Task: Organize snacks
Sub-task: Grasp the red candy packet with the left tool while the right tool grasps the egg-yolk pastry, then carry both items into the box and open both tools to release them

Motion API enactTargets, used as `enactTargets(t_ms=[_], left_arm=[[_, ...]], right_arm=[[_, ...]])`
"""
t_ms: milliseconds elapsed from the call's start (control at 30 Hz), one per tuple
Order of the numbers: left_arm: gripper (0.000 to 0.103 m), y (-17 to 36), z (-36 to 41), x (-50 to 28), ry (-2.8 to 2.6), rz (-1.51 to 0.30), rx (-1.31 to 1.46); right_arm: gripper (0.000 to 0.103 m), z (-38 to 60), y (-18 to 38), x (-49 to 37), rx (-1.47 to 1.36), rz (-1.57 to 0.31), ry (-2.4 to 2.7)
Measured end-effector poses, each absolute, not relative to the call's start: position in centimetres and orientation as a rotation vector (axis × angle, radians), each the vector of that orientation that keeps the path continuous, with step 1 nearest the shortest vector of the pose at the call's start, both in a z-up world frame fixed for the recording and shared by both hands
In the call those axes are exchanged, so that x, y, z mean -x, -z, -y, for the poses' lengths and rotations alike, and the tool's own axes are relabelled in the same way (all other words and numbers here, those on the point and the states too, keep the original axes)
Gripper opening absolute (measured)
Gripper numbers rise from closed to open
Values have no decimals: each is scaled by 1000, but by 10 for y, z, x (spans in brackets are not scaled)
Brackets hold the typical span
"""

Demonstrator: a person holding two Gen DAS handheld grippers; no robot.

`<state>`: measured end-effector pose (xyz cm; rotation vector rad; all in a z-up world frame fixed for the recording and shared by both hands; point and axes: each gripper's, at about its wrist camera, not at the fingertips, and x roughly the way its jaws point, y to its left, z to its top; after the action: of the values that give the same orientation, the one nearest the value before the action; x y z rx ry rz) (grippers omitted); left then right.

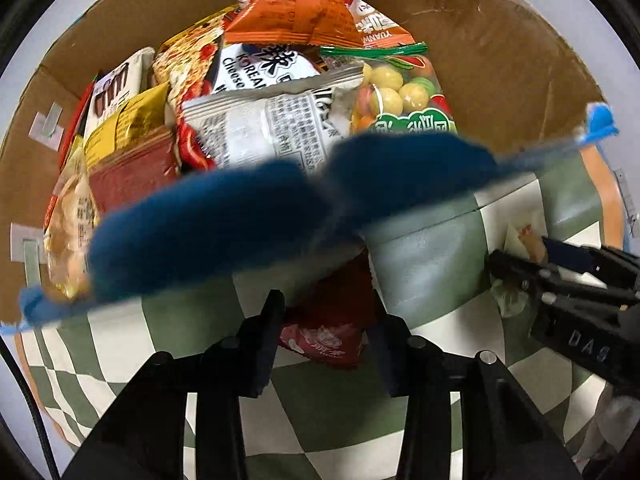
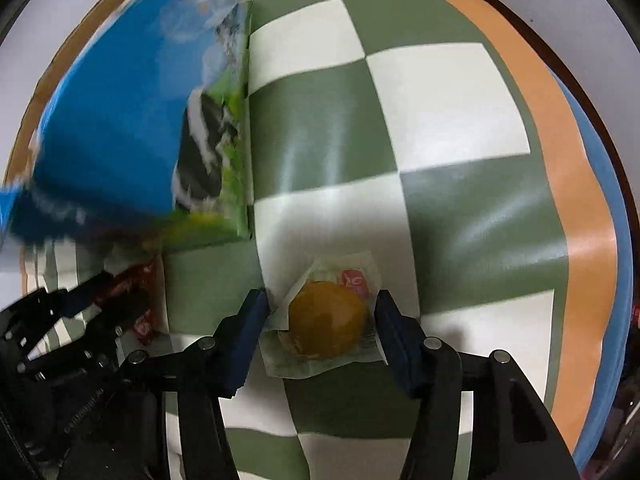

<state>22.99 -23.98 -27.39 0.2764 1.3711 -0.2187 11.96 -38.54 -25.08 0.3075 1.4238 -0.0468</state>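
left gripper clamped on red packet | right gripper gripping wrapped bun

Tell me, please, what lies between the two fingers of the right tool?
The wrapped round yellow-brown cake lies there on the checkered tablecloth, between the fingers of the right tool; the right wrist view shows it.

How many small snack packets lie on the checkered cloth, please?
2: a red packet between the left tongs, a wrapped round pastry between the right tongs. The blue bag may hide others.
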Motion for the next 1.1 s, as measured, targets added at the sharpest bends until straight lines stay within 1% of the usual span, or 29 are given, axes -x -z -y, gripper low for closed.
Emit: enactTargets(t_ms=[200,433,533,567,600,667,733,933,1033,1100], left_arm=[[35,268,202,-201,213,-1411,-179],[35,278,137,-142,176,-1530,-36],[36,289,116,-124,156,-1576,20],[38,295,111,-121,152,-1593,35],[38,303,106,-119,148,-1617,73],[39,313,102,-119,139,-1643,109],[40,318,103,-118,143,-1639,110],[40,315,103,-110,145,-1607,89],[37,311,111,-100,142,-1595,86],[35,308,114,-95,140,-1593,81]], right_arm=[[58,361,253,-93,-298,-1464,-8],[58,294,262,-56,-260,-1538,-148],[58,266,269,-41,-213,-1567,-188],[60,259,272,-40,-193,-1577,-188],[61,254,275,-42,-184,-1589,-181],[70,253,278,-42,-216,-1614,-171],[74,253,279,-44,-251,-1639,-153],[74,249,274,-36,-233,-1664,-127],[74,242,280,-36,-208,-1663,-112],[70,237,282,-34,-176,-1636,-104]])
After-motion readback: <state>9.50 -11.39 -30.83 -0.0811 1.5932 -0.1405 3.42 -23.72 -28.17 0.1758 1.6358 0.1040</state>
